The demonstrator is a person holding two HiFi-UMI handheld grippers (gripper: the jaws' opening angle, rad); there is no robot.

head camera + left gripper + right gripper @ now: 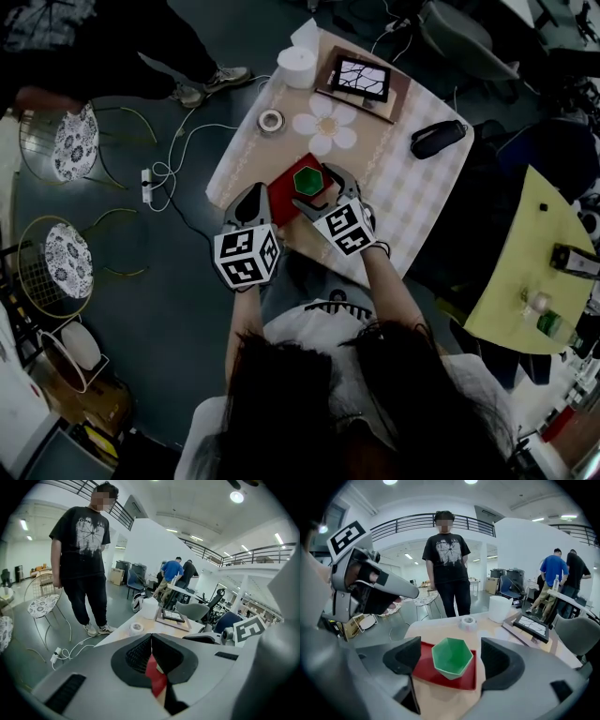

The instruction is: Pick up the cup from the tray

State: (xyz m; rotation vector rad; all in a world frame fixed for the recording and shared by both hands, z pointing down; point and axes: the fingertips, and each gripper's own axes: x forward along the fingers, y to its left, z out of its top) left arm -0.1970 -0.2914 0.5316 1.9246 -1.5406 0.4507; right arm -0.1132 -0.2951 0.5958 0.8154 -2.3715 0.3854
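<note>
A green faceted cup [307, 179] stands on a red tray [286, 195] at the near edge of the checked table [412, 192]. My right gripper [323, 192] is open, its jaws on either side of the cup [452, 657] without touching it. In the right gripper view the tray [464, 679] lies under the cup. My left gripper [263, 194] is at the tray's left edge. In the left gripper view its jaws are shut [151, 643] with a strip of the red tray [155, 676] pinched between them.
Farther along the table are a tape roll [271, 120], a white paper roll [298, 66], a flower-shaped mat [324, 125], a framed picture [361, 80] and a black case [437, 138]. A person in black [446, 569] stands beyond the table. Wire chairs [73, 141] are at the left.
</note>
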